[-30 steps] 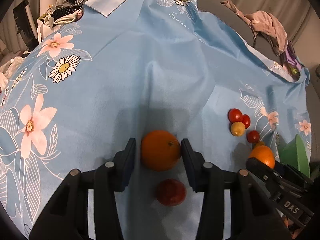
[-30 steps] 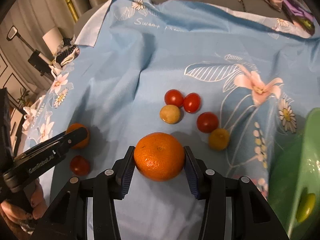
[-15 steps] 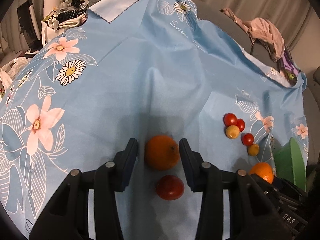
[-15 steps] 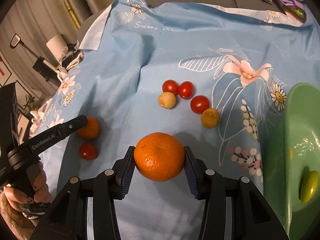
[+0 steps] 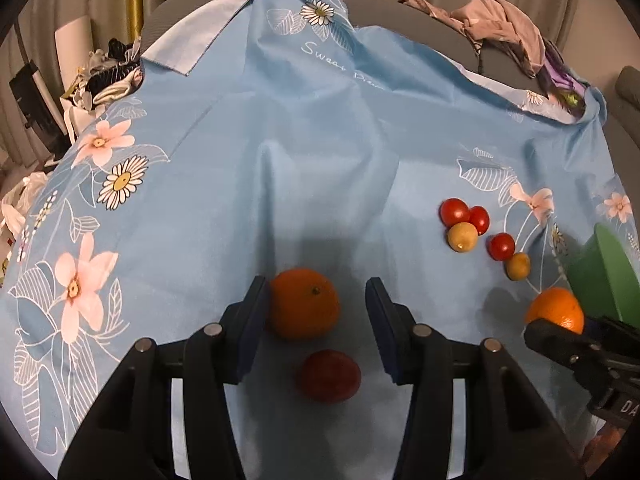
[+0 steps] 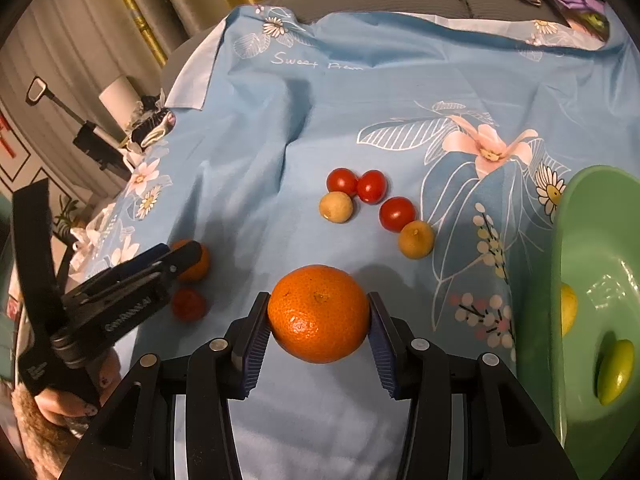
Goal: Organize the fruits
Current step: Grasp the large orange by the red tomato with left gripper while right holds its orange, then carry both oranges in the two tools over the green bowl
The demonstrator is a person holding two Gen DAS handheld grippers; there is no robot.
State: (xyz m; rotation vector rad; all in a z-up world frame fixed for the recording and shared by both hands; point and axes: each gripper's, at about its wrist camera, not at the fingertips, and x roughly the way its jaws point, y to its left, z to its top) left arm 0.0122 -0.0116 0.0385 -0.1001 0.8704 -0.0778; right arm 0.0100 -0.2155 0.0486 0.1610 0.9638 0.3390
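My left gripper (image 5: 316, 300) is open above the blue floral cloth. An orange (image 5: 304, 303) lies between its fingers, nearer the left one, with a red tomato (image 5: 331, 376) just behind it. My right gripper (image 6: 318, 314) is shut on a second orange (image 6: 318, 312) and holds it above the cloth, left of the green bowl (image 6: 560, 248). That orange also shows in the left wrist view (image 5: 554, 312). The bowl holds two yellow-green fruits (image 6: 614, 370). Several cherry tomatoes (image 6: 356, 184) and two yellow fruits (image 6: 416, 239) lie on the cloth.
The cloth (image 5: 280, 140) covers a grey sofa with wrinkles down its middle. Crumpled clothes (image 5: 504, 28) lie at the back right edge. Clutter and a white box (image 5: 92, 68) stand off the left side.
The left gripper has opened wider and let go of its orange, pulling back a little. The right gripper has carried its orange toward the green bowl.
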